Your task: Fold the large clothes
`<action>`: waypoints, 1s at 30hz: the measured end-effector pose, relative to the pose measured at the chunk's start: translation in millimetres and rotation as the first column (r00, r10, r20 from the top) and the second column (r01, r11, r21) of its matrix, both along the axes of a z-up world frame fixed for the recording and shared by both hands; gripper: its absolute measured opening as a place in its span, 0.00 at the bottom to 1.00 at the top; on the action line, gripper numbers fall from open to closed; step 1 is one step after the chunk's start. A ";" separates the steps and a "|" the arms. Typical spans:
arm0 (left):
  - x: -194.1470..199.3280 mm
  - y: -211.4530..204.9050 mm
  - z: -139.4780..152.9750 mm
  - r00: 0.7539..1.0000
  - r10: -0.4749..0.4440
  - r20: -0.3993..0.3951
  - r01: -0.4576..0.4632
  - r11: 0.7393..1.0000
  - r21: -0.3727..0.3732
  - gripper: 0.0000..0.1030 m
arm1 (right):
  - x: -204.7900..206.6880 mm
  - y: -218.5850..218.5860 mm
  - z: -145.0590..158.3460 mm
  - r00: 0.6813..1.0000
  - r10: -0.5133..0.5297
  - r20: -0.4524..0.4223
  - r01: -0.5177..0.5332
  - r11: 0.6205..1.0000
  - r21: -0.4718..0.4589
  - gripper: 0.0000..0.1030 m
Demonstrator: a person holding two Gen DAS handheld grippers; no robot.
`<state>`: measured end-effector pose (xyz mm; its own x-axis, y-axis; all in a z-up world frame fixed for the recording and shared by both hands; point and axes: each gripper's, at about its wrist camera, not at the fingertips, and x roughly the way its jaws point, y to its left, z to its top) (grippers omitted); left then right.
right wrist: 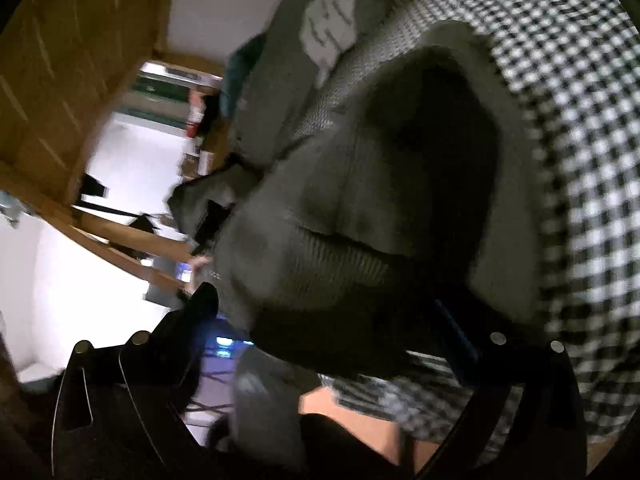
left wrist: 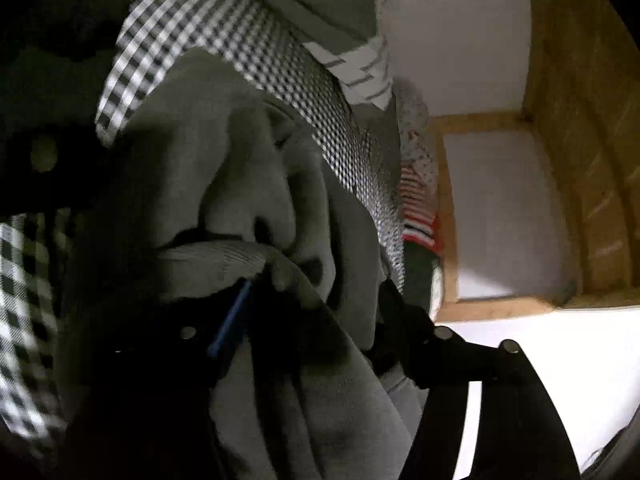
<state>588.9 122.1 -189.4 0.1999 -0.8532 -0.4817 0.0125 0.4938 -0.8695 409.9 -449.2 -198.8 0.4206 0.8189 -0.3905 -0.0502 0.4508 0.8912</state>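
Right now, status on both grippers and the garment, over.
Left gripper open, grey garment bunched between its fingers. Right gripper wide open, same grey garment ahead. Checkered cloth underneath, nothing blocking.

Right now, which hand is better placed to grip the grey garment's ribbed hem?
Probably the right. The right gripper stands wide open, with the ribbed hem lying straight across its gap; at the left gripper it lies bunched.
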 end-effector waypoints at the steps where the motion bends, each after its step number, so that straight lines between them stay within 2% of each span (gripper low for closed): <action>1: -3.7 -6.2 7.1 1.000 -0.022 0.022 0.021 0.999 0.037 0.66 | 4.4 4.9 1.9 1.000 0.003 -0.007 -0.003 1.000 -0.026 0.95; 2: -6.9 -12.1 12.6 0.998 -0.043 0.037 0.040 0.997 0.067 0.68 | 9.5 10.3 1.8 1.000 -0.004 -0.028 0.001 0.997 -0.077 0.89; 3: -10.9 -15.9 17.9 0.997 -0.059 0.049 0.054 0.995 0.089 0.68 | 10.7 11.4 3.1 0.999 -0.008 -0.042 0.003 0.994 -0.114 0.47; 4: -18.1 -18.9 27.2 0.995 -0.071 0.070 0.063 0.992 0.110 0.68 | 13.3 12.7 3.8 0.998 -0.011 -0.056 0.003 0.990 -0.141 0.24; 8: -40.7 -20.4 55.1 0.984 -0.123 0.129 0.114 0.990 0.077 0.70 | 16.8 8.5 21.9 0.999 -0.031 0.026 0.032 0.997 -0.066 0.23; 9: -48.4 -20.0 62.7 0.978 -0.146 0.147 0.135 0.987 0.084 0.71 | 16.5 4.5 30.2 0.997 -0.050 0.066 0.051 0.999 -0.012 0.20; 11: -69.5 -15.3 79.3 0.964 -0.182 0.193 0.153 0.975 0.160 0.77 | 18.2 -2.6 46.3 0.989 -0.086 0.119 0.082 0.996 0.040 0.18; 13: -86.6 -4.1 83.9 0.965 -0.175 0.195 0.135 0.970 0.201 0.80 | 23.1 -2.4 56.4 0.986 -0.091 0.139 0.086 0.996 0.039 0.18; 15: -104.3 6.1 81.3 0.968 -0.167 0.187 0.126 0.969 0.211 0.85 | 30.6 -1.3 62.8 0.985 -0.092 0.147 0.087 0.995 0.037 0.18; 16: -115.6 11.2 78.3 0.968 -0.159 0.195 0.107 0.962 0.252 0.89 | 33.7 -0.2 63.5 0.985 -0.093 0.145 0.088 0.995 0.041 0.18; 19: -152.8 17.5 64.0 0.963 -0.127 0.238 0.037 0.935 0.352 0.89 | 43.9 4.5 63.6 0.985 -0.103 0.137 0.097 0.994 0.053 0.18; 22: -189.9 26.1 52.9 0.947 -0.072 0.312 -0.061 0.916 0.397 0.89 | 51.6 7.8 59.6 0.986 -0.117 0.121 0.109 0.991 0.071 0.18; 26: -238.0 31.3 39.3 0.916 0.050 0.397 -0.218 0.895 0.389 0.94 | 58.7 7.5 53.2 0.985 -0.145 0.096 0.135 0.985 0.103 0.18; 28: -253.8 25.6 30.1 0.906 0.068 0.417 -0.227 0.911 0.345 0.94 | 62.8 7.6 52.1 0.984 -0.152 0.095 0.141 0.983 0.114 0.18; 29: -255.8 20.2 23.7 0.907 0.061 0.416 -0.217 0.914 0.341 0.94 | 64.7 7.5 51.1 0.984 -0.155 0.092 0.144 0.982 0.121 0.18; 30: -254.7 14.1 17.6 0.919 0.043 0.391 -0.188 0.921 0.340 0.94 | 65.6 7.7 50.2 0.984 -0.156 0.088 0.145 0.982 0.125 0.18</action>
